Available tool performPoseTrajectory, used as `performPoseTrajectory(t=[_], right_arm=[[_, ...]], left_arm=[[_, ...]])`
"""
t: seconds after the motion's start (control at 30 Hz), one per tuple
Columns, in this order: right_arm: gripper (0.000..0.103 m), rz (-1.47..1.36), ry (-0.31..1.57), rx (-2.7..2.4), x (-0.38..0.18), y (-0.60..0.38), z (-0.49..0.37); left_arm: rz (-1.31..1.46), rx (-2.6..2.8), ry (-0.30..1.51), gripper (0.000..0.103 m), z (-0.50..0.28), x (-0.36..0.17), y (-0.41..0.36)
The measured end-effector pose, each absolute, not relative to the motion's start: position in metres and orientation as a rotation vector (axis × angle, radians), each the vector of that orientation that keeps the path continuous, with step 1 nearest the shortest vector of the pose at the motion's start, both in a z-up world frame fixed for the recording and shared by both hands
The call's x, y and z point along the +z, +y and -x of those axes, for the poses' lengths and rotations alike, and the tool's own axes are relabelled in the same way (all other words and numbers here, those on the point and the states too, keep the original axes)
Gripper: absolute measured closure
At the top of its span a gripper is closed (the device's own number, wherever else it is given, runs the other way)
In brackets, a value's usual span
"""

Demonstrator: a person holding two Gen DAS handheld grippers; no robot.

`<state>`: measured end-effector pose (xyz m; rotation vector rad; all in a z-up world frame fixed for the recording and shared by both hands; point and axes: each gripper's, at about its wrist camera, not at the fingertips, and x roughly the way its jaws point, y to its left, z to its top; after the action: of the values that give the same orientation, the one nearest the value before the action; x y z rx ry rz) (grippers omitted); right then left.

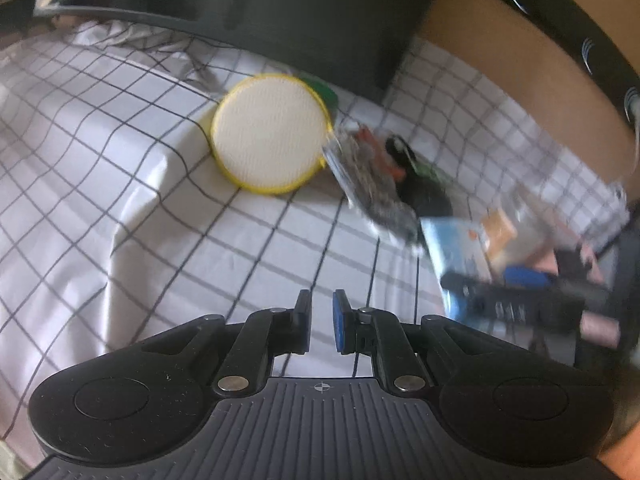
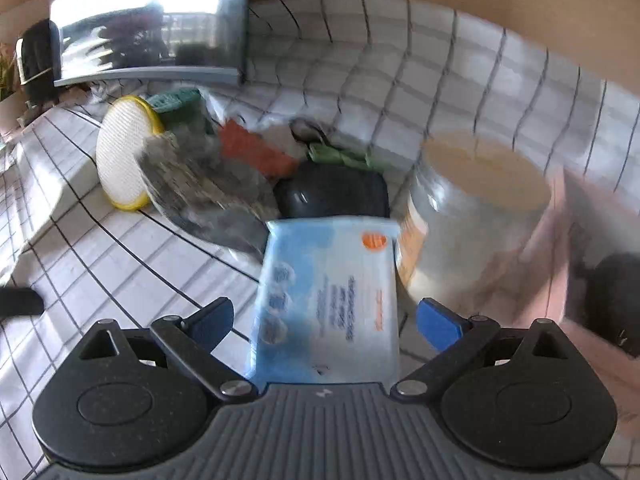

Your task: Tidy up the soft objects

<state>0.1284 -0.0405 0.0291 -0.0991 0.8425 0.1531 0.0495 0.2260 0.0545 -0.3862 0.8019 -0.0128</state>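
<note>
- on the checked cloth (image 1: 168,216) over the counter, a round white pad with a yellow rim (image 1: 271,133) leans among a blurred heap of soft things.
- the left hand-held gripper (image 1: 322,322) hovers above bare cloth, its jaws almost closed with nothing between them.
- the right hand-held gripper (image 2: 325,320) stands wide open around a blue wipes packet (image 2: 328,300); its pads are clear of the packet's sides.
- a clear jar (image 2: 472,216) stands just beside the packet, and a dark pouch (image 2: 332,194) lies just beyond it.
</note>
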Motion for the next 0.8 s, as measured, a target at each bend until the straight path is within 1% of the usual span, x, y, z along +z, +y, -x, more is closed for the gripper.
performPoseTrajectory(t=[0.1, 0.2, 0.33, 0.37, 0.43, 0.47, 0.5, 0.53, 0.57, 0.6, 0.67, 0.7, 0.8], right_arm=[[0.005, 0.206, 0.743, 0.207, 0.045, -0.021, -0.121], [0.005, 0.388, 0.677, 0.262, 0.045, 0.013, -0.126], [0.005, 0.515, 0.680, 0.314, 0.029, 0.057, -0.152], [0.006, 0.535, 0.687, 0.313, 0.024, 0.067, -0.161], [0.012, 0.551, 0.700, 0.302, 0.018, 0.077, -0.177], [0.019, 0.553, 0.706, 0.296, 0.016, 0.079, -0.184], [0.031, 0.551, 0.714, 0.289, 0.016, 0.080, -0.191], [0.040, 0.547, 0.725, 0.289, 0.015, 0.080, -0.194], [0.064, 0.537, 0.751, 0.300, 0.015, 0.078, -0.198], [0.078, 0.523, 0.791, 0.332, 0.017, 0.076, -0.199], [0.080, 0.486, 0.823, 0.363, 0.024, 0.070, -0.194], [0.084, 0.480, 0.828, 0.378, 0.027, 0.069, -0.187], [0.086, 0.462, 0.850, 0.426, 0.035, 0.063, -0.167]], left_arm=[[0.440, -0.004, 0.765, 0.091, -0.057, 0.059, 0.238], [0.439, 0.001, 0.762, 0.091, -0.059, 0.061, 0.246], [0.461, 0.012, 0.787, 0.091, -0.059, 0.052, 0.263], [0.465, 0.018, 0.799, 0.091, -0.059, 0.049, 0.268], [0.471, 0.030, 0.811, 0.091, -0.057, 0.043, 0.278], [0.477, 0.038, 0.817, 0.091, -0.055, 0.040, 0.282], [0.483, 0.043, 0.821, 0.091, -0.054, 0.038, 0.287], [0.489, 0.048, 0.826, 0.091, -0.053, 0.036, 0.290], [0.494, 0.051, 0.830, 0.091, -0.053, 0.034, 0.294], [0.497, 0.052, 0.833, 0.091, -0.053, 0.033, 0.295], [0.502, 0.047, 0.834, 0.091, -0.053, 0.031, 0.297], [0.504, 0.045, 0.833, 0.091, -0.054, 0.031, 0.297], [0.502, 0.034, 0.826, 0.091, -0.059, 0.033, 0.295]])
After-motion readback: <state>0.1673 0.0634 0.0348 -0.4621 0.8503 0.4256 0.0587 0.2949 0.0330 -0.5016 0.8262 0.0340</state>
